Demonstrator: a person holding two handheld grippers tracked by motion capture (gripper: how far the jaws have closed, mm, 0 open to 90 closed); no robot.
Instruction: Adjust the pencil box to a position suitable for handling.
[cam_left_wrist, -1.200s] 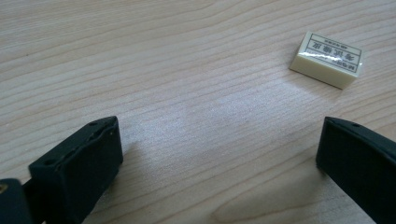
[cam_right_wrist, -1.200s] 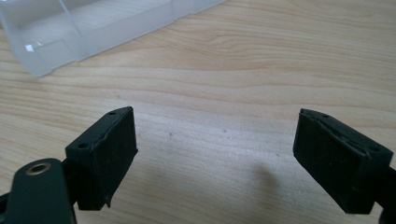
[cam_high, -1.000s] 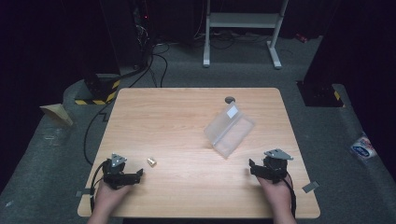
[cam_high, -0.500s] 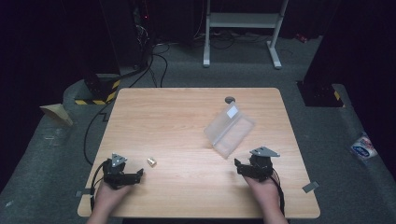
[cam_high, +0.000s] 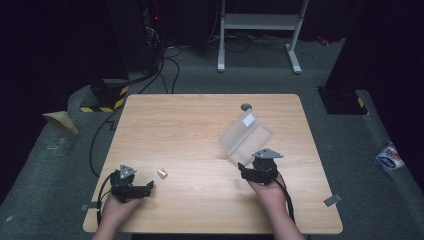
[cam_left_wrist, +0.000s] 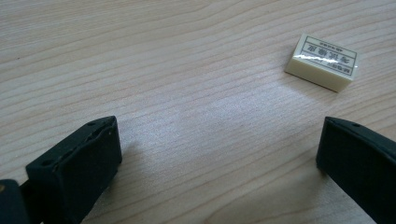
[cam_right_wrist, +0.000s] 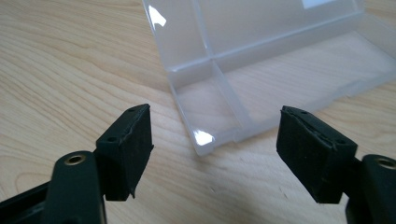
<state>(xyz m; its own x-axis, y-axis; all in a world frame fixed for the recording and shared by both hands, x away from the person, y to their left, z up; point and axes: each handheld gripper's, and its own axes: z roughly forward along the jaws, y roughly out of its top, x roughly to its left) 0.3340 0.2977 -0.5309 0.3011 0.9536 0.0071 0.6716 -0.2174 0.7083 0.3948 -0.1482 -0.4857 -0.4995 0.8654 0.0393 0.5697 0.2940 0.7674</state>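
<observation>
A wooden counter (cam_high: 200, 125) carries three things; a clear plastic box (cam_high: 245, 137) lies open toward the right side, about midway between the far and near edges, its lid tilted back and bearing a white label; a small dark round object (cam_high: 245, 106) sits near the far edge, just beyond the box, too small to identify; a small cream eraser (cam_high: 162, 173) lies toward the near left corner, apart from everything else.

The left tongs (cam_high: 148, 187) rest low over the counter near the near left corner, held in the person's left hand (cam_high: 116, 210); in the left gripper view their jaws stand wide apart with bare wood between them, and the eraser (cam_left_wrist: 323, 62), printed side up, lies beyond the right-hand jaw, not touched by either.

The right tongs (cam_high: 241, 170) sit just at the near corner of the box, held by the right hand (cam_high: 270, 192); in the right gripper view the jaws are spread wide and empty, and the box (cam_right_wrist: 261, 60) lies just ahead of them, its near corner roughly between the jaw tips; a divider splits off a small compartment at that corner from a longer one beside it; both compartments look empty.
</observation>
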